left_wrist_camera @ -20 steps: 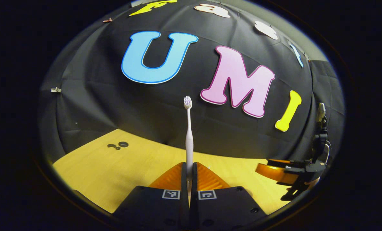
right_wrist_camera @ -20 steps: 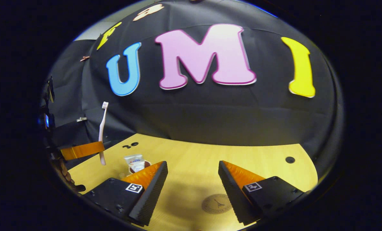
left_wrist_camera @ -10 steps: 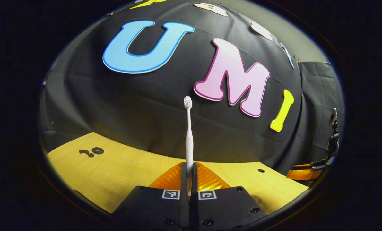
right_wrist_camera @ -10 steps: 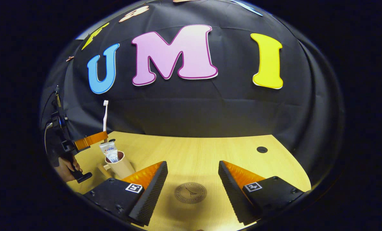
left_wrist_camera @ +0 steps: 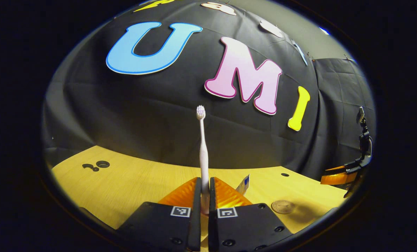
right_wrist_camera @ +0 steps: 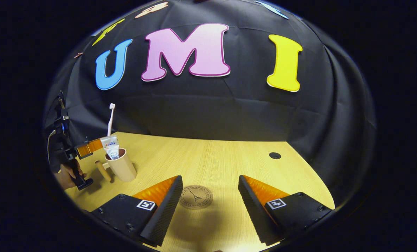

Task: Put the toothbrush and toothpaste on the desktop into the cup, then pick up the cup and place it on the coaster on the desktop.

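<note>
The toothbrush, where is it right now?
The toothbrush stands upright, pinched in the left gripper, over the cup that already holds the toothpaste.

We are looking at a light wooden desktop [right_wrist_camera: 222, 164] running up to the black cloth wall on its far side. A tan cup [right_wrist_camera: 121, 167] is standing on it at the left in the right gripper view, and a short wooden peg [right_wrist_camera: 103, 170] is lying just left of the cup. A round brown coaster [right_wrist_camera: 196, 196] is resting flat on the near part of the surface, well apart from the cup; in the left gripper view we are seeing that coaster [left_wrist_camera: 283, 206] at the near right. A dark round hole [right_wrist_camera: 274, 155] is showing in the wood toward the far right, and a cluster of small holes [left_wrist_camera: 96, 165] at the far left.
</note>
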`<state>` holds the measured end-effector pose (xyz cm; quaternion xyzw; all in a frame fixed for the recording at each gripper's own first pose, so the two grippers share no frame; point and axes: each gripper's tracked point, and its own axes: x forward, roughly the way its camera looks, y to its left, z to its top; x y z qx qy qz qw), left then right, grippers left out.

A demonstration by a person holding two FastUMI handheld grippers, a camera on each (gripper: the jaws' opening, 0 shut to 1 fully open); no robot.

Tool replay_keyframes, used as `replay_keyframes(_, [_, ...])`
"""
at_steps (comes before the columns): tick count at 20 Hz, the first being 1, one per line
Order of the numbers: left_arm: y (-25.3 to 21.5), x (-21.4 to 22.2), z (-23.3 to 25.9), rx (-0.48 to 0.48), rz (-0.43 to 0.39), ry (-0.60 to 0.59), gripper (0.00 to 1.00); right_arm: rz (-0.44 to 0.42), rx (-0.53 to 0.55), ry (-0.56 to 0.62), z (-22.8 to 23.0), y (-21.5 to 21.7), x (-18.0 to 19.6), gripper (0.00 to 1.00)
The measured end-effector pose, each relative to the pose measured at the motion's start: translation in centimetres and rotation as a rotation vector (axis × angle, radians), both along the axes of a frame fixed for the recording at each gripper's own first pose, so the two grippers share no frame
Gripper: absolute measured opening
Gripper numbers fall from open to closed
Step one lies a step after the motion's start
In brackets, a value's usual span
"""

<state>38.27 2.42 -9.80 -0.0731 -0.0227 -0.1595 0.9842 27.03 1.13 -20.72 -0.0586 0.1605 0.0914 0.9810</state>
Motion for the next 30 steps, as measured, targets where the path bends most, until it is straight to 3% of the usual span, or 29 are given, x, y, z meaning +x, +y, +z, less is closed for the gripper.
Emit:
replay_keyframes(2, [-0.3,-0.4,-0.3,0.005,-0.021,0.007,0.23,0.007,0.002,-0.001,0.0,0.4,-0.2,0.98])
replay_keyframes(7, [0.9,-1.8,-0.9,0.046,0.020,0.047,0.56,0.030,0.000,0.004,0.1,0.8,-1.0,0.98])
replay_keyframes(9, [1.5,-2.7,-1.0,0.062,0.027,0.085,0.88,0.037,-0.003,0.004,0.4,0.4,-1.2,0.98])
replay_keyframes(10, [1.8,-3.0,-1.2,0.075,0.035,0.108,0.93,0.039,-0.004,0.008,0.4,0.2,-1.3,0.98])
replay_keyframes(17, [2.2,-5.1,-2.1,0.193,0.060,0.297,0.97,0.037,0.012,0.027,1.2,-1.7,-1.2,0.98])
replay_keyframes(21, [1.2,-6.0,-3.2,0.250,0.025,0.443,0.98,0.028,0.043,0.054,1.4,-3.0,-1.1,0.98])
replay_keyframes(30, [0.7,-4.6,-6.1,0.406,0.007,0.776,0.98,0.041,0.073,0.103,1.7,-5.1,-0.7,0.98])
